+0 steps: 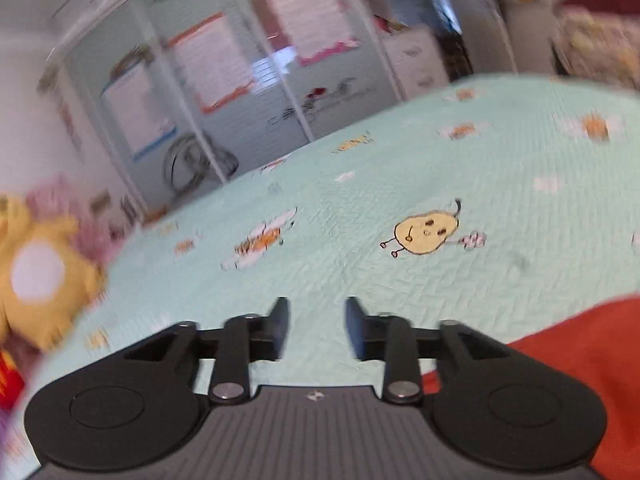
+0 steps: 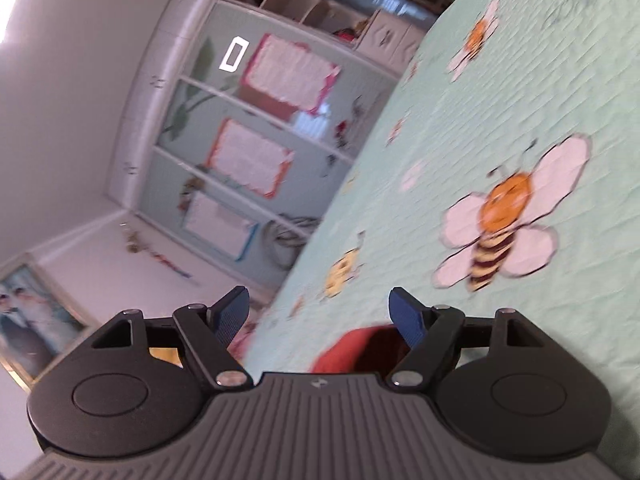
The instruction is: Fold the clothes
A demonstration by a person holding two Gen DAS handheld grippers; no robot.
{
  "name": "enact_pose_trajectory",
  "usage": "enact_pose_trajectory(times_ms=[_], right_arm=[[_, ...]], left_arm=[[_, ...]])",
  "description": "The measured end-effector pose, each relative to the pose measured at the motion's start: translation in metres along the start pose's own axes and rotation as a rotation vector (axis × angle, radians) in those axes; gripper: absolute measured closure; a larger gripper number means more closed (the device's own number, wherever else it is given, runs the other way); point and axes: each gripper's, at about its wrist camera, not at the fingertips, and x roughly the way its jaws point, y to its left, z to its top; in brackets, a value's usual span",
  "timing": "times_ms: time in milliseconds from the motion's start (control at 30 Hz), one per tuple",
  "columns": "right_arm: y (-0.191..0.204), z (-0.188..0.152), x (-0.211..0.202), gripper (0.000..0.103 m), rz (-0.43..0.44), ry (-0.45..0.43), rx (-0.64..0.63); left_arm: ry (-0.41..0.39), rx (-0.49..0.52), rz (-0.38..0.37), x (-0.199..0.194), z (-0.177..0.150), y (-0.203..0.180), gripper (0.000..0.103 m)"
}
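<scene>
- One garment shows from the left wrist: a rust-red cloth (image 1: 580, 380) lying on the mint quilted bedspread (image 1: 360, 184), at the lower right beside the left gripper (image 1: 317, 328). Its jaws stand partly spread with nothing between them. A yellow plush toy (image 1: 40, 276) sits at the left edge.
- From the right wrist, a fold of the red cloth (image 2: 352, 350) lies just before the right gripper (image 2: 320, 314), whose jaws stand wide and empty. It looks light, limp and non-slippery; a pinch at a hem or corner would likely suit best.
</scene>
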Motion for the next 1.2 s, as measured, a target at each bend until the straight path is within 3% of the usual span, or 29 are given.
enact_pose_trajectory(times_ms=[133, 267, 333, 433, 500, 600, 700, 833, 933, 967, 1000, 1033, 1067, 1133, 1200], right_arm=[[-0.004, -0.003, 0.013, 0.026, -0.098, 0.045, -0.028], [-0.005, -0.010, 0.016, 0.026, -0.131, 0.095, -0.063], [-0.001, -0.013, 0.013, 0.026, -0.130, 0.069, -0.089], [0.012, -0.019, 0.001, 0.026, -0.103, 0.002, -0.136], [0.025, -0.024, -0.004, 0.026, -0.026, -0.013, -0.163], [0.053, -0.040, 0.004, 0.025, 0.183, 0.119, -0.190], [0.070, -0.070, 0.023, 0.025, 0.288, 0.287, -0.243], [0.062, -0.102, 0.048, 0.025, 0.284, 0.436, -0.274], [0.050, -0.108, 0.056, 0.025, 0.227, 0.481, -0.289], [0.045, -0.109, 0.055, 0.025, 0.220, 0.483, -0.290], [0.042, -0.111, 0.054, 0.025, 0.215, 0.485, -0.289], [0.040, -0.114, 0.051, 0.025, 0.215, 0.487, -0.283], [0.038, -0.116, 0.049, 0.025, 0.215, 0.488, -0.278], [0.036, -0.119, 0.046, 0.025, 0.213, 0.491, -0.278], [0.038, -0.120, 0.047, 0.025, 0.209, 0.495, -0.291]], left_arm=[[0.032, -0.126, -0.038, -0.034, -0.030, 0.023, 0.056], [-0.001, -0.200, -0.059, -0.098, -0.059, 0.048, 0.046], [-0.034, -0.225, -0.037, -0.135, -0.074, 0.059, 0.027], [-0.022, -0.203, 0.012, -0.177, -0.106, 0.070, 0.021], [0.006, -0.165, 0.005, -0.193, -0.127, 0.069, 0.021], [0.052, -0.095, -0.053, -0.203, -0.153, 0.054, 0.021], [0.048, -0.047, -0.101, -0.203, -0.166, 0.039, 0.021], [0.028, 0.026, -0.145, -0.196, -0.167, 0.022, 0.021], [0.058, 0.115, -0.137, -0.173, -0.172, 0.008, 0.021], [0.070, 0.129, -0.127, -0.167, -0.174, 0.006, 0.026], [0.079, 0.127, -0.127, -0.161, -0.172, 0.008, 0.054], [0.089, 0.110, -0.135, -0.155, -0.166, 0.016, 0.090], [0.100, 0.085, -0.142, -0.151, -0.156, 0.029, 0.098], [0.082, 0.066, -0.118, -0.146, -0.131, 0.055, 0.097], [0.010, 0.139, 0.004, -0.138, -0.101, 0.083, 0.098]])
